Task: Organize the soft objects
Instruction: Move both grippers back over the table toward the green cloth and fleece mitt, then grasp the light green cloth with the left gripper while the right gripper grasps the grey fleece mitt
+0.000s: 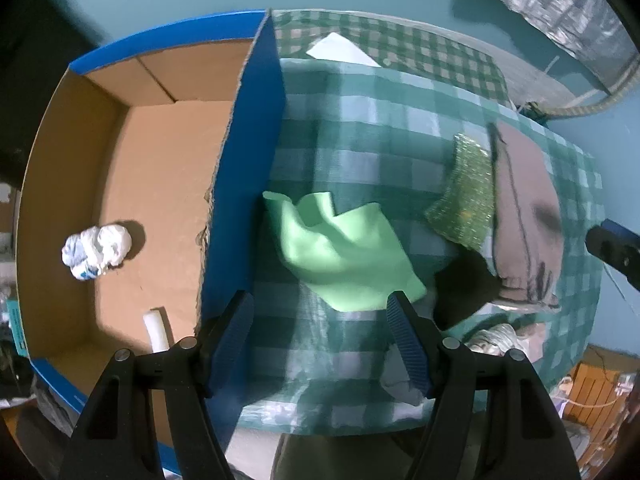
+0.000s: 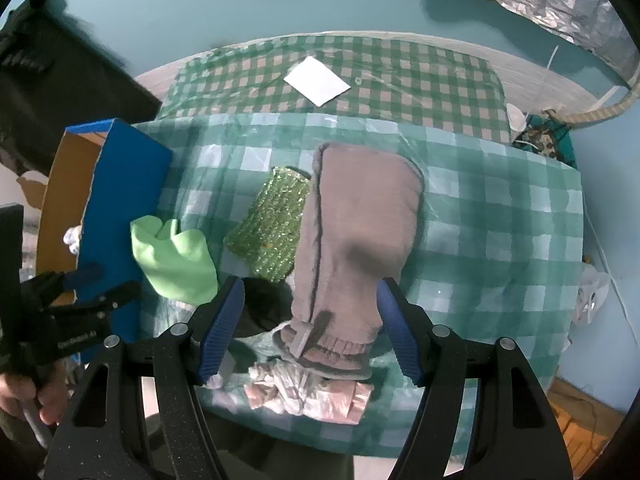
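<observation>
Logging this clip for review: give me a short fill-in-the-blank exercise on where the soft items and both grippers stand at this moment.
1. The white crumpled cloth lies inside the ____.
2. The light green cloth lies on the checked tablecloth, just outside the box's ____ wall.
3. The sparkly green scrubber touches the ____ knitted piece.
4. The left gripper and right gripper both have ____ jaws.

Missing words: box; blue; brown; open

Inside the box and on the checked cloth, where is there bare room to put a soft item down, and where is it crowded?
Most of the cardboard box floor is bare, between the white bundle and the far wall. The checked cloth right of the brown knit piece is open too. Crowded: green cloth, sparkly green pad and brown piece bunch together beside the box.
</observation>
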Tool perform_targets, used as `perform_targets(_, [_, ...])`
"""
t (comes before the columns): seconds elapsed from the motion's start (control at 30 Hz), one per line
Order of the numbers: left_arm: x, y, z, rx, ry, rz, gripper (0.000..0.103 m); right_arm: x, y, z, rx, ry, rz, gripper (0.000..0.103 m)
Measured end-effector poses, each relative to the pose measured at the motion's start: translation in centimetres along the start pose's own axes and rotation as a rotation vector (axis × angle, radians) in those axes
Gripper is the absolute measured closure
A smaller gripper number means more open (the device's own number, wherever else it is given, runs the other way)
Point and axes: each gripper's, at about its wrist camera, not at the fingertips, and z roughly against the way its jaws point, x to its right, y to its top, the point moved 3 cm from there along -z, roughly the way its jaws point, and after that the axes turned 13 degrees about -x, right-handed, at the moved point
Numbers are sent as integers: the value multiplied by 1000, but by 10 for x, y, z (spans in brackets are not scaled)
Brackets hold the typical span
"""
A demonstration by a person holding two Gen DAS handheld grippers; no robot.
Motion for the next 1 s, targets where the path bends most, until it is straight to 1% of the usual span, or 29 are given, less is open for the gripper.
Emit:
perform_targets(0.17, [-9,2,-4,-15,-15,37,31,-1,4,-9,-19,-8,5,33])
perform_targets(0.23, [-7,2,-4,-15,-17,31,28,-1,7,-15,-28,-19,9,32])
perform_targets(0.4, [7,-1,-7,-20,-24,4,28,1,12,-35,-67,-48,12,32])
perform_targets(0.5, [16,-1,-12,-17,-7,-21,22,1,14,-46,-84,-61,16,32])
perform_targets(0.57, [19,1,-19,-25,7,-28,22,1,15,-54,-96,-74,18,32])
perform_targets(0.63, [21,3,-27,-47,25,-18,16,1,16,-59,-101,-84,21,32])
perform_targets(0.67, [22,5,-29,-43,47,-14,16,1,17,-61,-102,-87,22,32])
perform_targets(0.73, [25,8,-32,-53,54,-16,16,2,18,-68,-110,-98,20,32])
perform_targets(0.9, [28,20,-42,-93,6,17,16,3,21,-79,-126,-113,13,32])
perform_targets(1.0, [26,27,-52,-112,13,46,16,5,23,-83,-133,-122,12,32])
